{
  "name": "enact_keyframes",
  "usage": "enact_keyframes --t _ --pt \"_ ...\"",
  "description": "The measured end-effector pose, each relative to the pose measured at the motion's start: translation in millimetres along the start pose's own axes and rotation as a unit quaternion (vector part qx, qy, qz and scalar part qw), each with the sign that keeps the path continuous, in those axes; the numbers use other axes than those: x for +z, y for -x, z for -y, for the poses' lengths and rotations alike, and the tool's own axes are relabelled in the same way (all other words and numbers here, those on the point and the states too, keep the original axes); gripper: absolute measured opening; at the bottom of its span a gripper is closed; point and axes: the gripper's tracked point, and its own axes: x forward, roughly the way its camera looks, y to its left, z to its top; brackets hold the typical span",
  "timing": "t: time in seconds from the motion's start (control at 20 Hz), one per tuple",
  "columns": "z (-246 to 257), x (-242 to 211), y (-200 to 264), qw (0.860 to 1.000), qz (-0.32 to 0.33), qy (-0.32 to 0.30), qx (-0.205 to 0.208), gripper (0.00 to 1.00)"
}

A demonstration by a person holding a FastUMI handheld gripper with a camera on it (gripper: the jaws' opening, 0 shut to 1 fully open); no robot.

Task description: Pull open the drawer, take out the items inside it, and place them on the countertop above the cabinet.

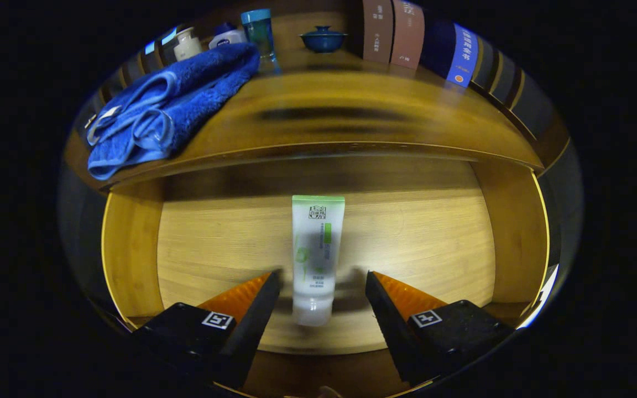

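Well, the biggest thing before the gripper is the wooden cabinet with its glossy brown countertop (351, 116), which runs wide across the space far beyond the fingers. Below its front edge the pale wooden drawer (213, 249) stands pulled open, its flat floor spreading under and ahead of the jaws and its side walls rising well outside each finger. On the countertop, far beyond the left finger, lies a folded blue terry towel (169, 110), draped close to the counter's front edge. Beyond the right finger, at the back of the counter, stand several upright books (407, 33) in brown and dark blue covers. Between towel and books, at the back, sit a tall clear blue tumbler (257, 33), a small dark blue lidded bowl (323, 40), a little cream-coloured bottle (187, 44) and a white jar with a blue cap (226, 36) just beside it. Inside the drawer lies a white squeeze tube with a green end (317, 257), flat on the floor, its green end pointing away and its translucent cap end nearest the gripper. The gripper (323, 279) hangs wide open over the drawer, the tube's lower half lying in the gap between the two fingers, with a clear space on each side, so neither finger touches it and nothing is held.
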Motion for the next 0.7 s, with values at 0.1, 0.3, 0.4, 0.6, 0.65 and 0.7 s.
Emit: enact_keyframes --t 0.1,0.3,0.4,0.6,0.65,0.7 --pt "-2 -4 -6 1.0 -0.013 -0.002 0.002 1.0" --pt "-2 -7 -17 0.999 -0.032 0.006 0.0 0.95" --pt "-4 -10 -17 0.999 -0.037 0.013 -0.001 0.87" --pt "-5 -8 -19 0.999 -0.028 0.016 0.005 0.62" --pt "-5 -8 -19 0.999 -0.027 0.019 0.005 0.52" --pt "-5 -4 -16 1.0 -0.023 0.018 0.008 0.52"
